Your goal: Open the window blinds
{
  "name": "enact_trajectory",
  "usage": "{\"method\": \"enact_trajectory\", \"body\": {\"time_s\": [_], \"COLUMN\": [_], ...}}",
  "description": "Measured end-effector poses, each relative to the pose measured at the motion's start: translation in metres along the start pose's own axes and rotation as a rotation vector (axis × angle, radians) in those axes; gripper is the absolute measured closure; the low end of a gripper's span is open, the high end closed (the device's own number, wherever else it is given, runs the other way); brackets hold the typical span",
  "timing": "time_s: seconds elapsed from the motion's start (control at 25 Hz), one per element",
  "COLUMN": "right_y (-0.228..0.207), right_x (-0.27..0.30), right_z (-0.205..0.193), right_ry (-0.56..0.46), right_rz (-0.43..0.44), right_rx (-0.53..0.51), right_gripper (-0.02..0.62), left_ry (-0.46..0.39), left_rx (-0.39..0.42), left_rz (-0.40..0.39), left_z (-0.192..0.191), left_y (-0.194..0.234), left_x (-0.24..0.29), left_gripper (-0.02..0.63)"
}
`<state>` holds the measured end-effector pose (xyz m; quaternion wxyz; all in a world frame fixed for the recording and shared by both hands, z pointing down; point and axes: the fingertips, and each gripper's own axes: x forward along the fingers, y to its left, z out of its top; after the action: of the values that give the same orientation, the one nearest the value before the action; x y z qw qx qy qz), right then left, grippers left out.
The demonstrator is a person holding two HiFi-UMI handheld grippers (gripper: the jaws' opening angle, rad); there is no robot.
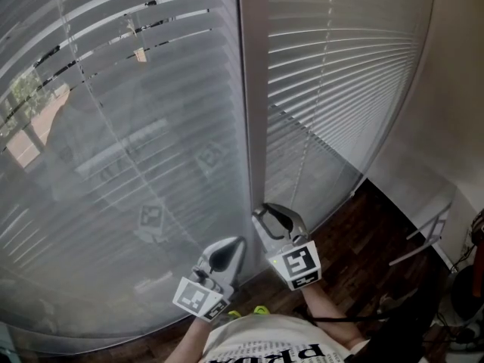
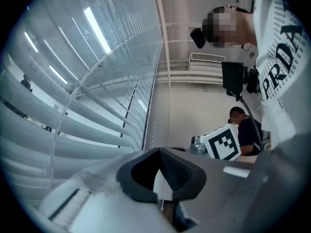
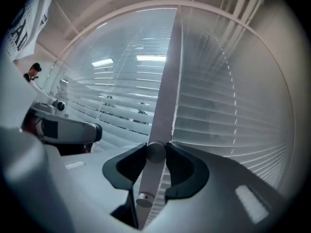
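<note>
Two sets of grey slatted blinds hang shut, a wide one (image 1: 113, 127) on the left and a narrower one (image 1: 340, 74) on the right, with an upright window post (image 1: 253, 89) between them. My right gripper (image 1: 262, 212) is at the foot of the post. In the right gripper view it (image 3: 155, 152) is shut on a round grey tilt wand (image 3: 155, 153) that lines up with the post (image 3: 167, 81). My left gripper (image 1: 239, 242) hovers just left of it, apart from the slats. Its jaws (image 2: 159, 149) meet at the tips, with only a white sliver showing between them.
Dark wooden floor (image 1: 363, 255) runs under the right blinds. A white wall and a low white frame (image 1: 427, 225) close in the right side. In the left gripper view a seated person (image 2: 243, 125) is in the room behind.
</note>
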<state>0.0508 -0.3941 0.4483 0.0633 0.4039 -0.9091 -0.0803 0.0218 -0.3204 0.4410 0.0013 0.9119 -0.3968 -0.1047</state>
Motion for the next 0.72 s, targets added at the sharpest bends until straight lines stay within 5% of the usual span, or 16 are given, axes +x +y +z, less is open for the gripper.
{"method": "enact_trajectory", "body": {"time_s": [0.4, 0.72], "right_y": [-0.0042, -0.0046], "right_x": [-0.0007, 0.0000], "right_z": [-0.0015, -0.0017], "right_ry": [-0.049, -0.051], "right_rz": [0.013, 0.016], "right_rx": [0.210, 0.224], "right_gripper": [0.465, 0.463], "left_ry": [0.005, 0.006], "left_rx": [-0.001, -0.001], "left_rz": [-0.009, -0.013], "left_z": [-0.0010, -0.0007], "left_y": [-0.0001, -0.0002], "left_x": [0.0008, 0.0013], "left_gripper": [0.615, 0.615]}}
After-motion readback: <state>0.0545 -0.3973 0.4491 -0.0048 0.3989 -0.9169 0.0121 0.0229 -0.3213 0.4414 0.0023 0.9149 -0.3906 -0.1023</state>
